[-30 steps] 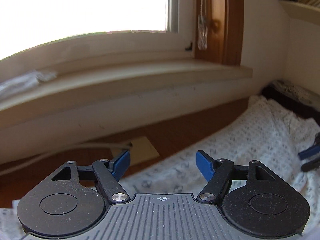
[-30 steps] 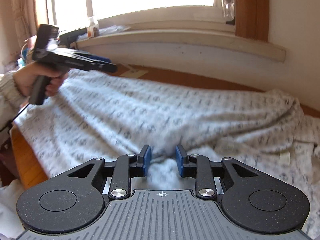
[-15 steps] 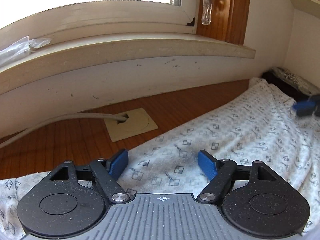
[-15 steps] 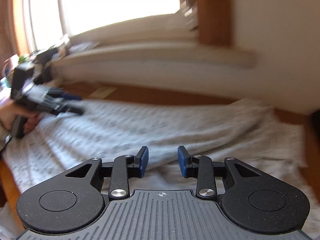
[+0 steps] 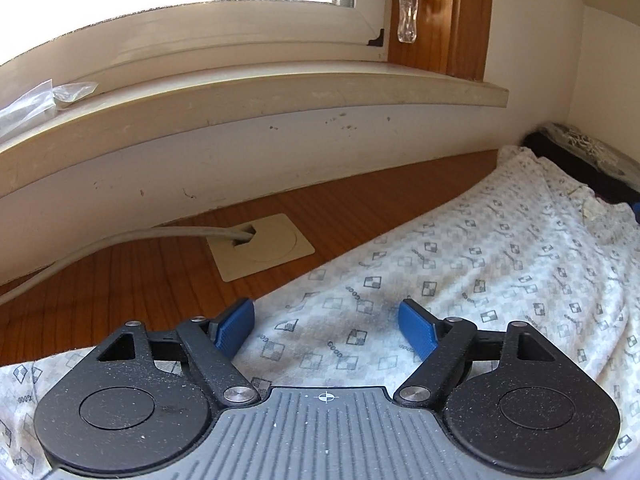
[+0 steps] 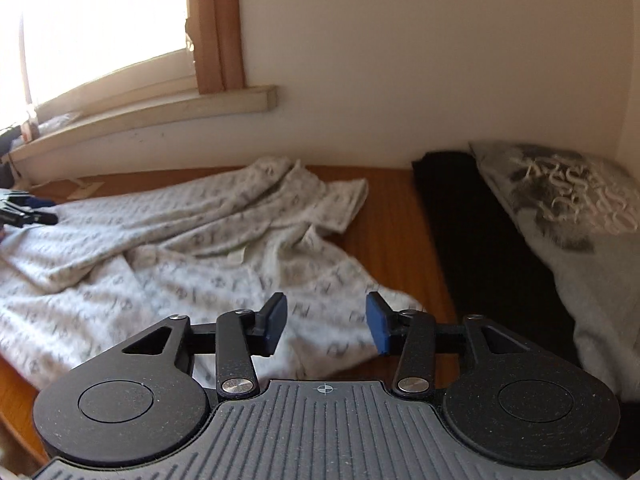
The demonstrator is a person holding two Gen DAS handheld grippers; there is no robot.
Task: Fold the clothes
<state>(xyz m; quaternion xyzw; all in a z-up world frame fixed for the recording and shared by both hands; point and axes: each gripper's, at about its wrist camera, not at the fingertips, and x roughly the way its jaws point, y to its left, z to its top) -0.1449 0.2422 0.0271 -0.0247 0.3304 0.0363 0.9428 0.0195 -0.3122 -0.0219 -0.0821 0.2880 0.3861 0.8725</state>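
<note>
One patterned white garment (image 5: 460, 280) lies rumpled across the wooden tabletop (image 5: 132, 276), under and ahead of both sets of fingers. From the left wrist I see my left gripper (image 5: 326, 326) with its fingers spread wide, nothing between the pads, hovering over the cloth's near edge. Ahead and left of those fingers sits one beige cable port (image 5: 262, 246) with a grey cable (image 5: 120, 240) running out of it; beyond it, the windowsill (image 5: 240, 96). Right of the fingers the cloth runs toward a dark item I can only partly see. From the right wrist, my right gripper (image 6: 326, 324) has its jaws opening, pads clear of the fabric below. Right of its fingers lie one black cloth (image 6: 492, 248) and one grey printed textile (image 6: 568, 208), cut off by the frame.
</note>
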